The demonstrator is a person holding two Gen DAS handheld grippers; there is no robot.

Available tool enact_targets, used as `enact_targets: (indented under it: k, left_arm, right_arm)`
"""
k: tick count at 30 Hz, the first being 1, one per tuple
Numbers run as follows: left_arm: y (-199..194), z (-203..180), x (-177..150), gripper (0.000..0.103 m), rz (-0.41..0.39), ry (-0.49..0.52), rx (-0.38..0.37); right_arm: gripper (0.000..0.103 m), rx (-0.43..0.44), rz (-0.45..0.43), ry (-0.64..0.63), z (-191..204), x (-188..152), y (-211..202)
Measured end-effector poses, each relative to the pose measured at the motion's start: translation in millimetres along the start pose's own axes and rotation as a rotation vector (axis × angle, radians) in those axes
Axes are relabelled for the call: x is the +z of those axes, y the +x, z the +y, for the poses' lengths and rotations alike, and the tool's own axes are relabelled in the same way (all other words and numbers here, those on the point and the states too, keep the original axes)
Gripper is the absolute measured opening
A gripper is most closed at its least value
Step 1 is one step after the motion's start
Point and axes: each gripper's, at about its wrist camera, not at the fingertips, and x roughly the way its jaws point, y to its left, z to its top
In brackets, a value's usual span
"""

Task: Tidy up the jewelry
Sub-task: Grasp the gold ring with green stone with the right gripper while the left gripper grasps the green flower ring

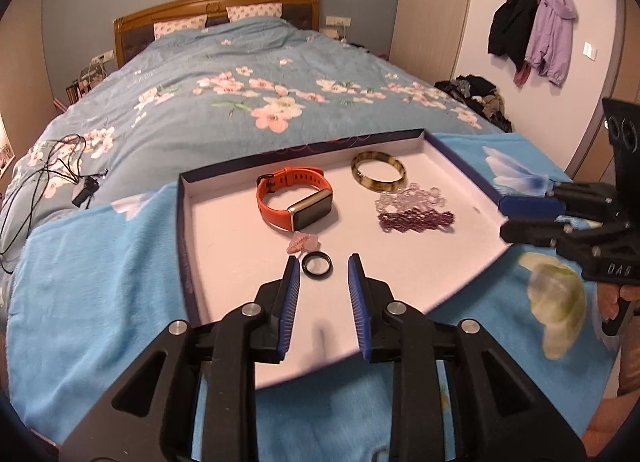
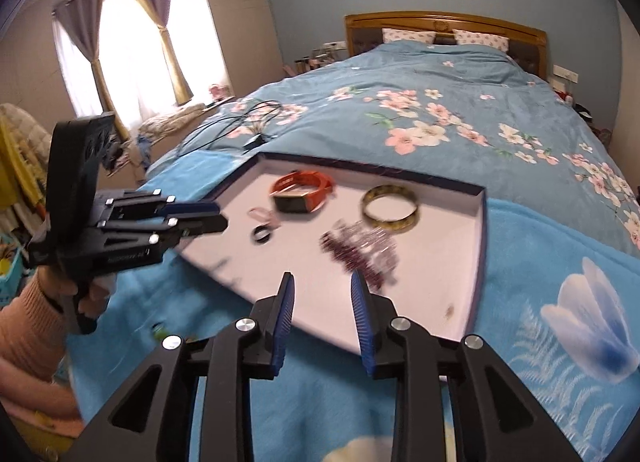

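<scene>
A white tray with dark blue walls lies on a light blue blanket. In it are an orange smartwatch, a mottled bangle, clear beads, purple beads, a pink charm and a black ring. My left gripper hovers open over the tray's near part, the ring seen between its tips, pads clear of it. My right gripper is open and empty, just short of the blurred purple beads. From the left wrist view it sits at the tray's right corner.
The tray sits at the foot of a bed with a blue floral duvet. Black cables and a charger lie on the duvet to the left. A hand in a pink sleeve holds the left gripper. Coats hang on the right wall.
</scene>
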Motion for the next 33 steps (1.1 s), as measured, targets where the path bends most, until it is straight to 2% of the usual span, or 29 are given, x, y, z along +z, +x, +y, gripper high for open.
enact_targets:
  k: [6,15,19,25,33]
  left_arm:
    - [-33.4,-5.8,-25.5,0.028,-0.015,0.012,-0.025]
    - [-45.4,-14.3,-63.6,0.031,0.027,0.012,-0.031]
    - [-46.6,-14.7,-70.6,0.032,0.032,0.010,-0.040]
    - [-45.1,-19.1,-72.7,0.033,0.037,0.008,-0.054]
    - [-45.0,-23.2,-73.8,0.034,0.041,0.014,-0.074]
  right_arm:
    - [0.029,0.071,0.060,-0.031,26.2,-23.6,4.6]
    - [0.029,0.113,0.128,-0.040,49.0,-49.4,16.9]
    - [0.028,0.108,0.124,-0.039,49.7,-46.6,18.1]
    - [0.012,0.116,0.144,-0.062,51.5,-40.3,26.9]
    - [0.013,0.123,0.130,-0.051,46.8,-41.6,16.8]
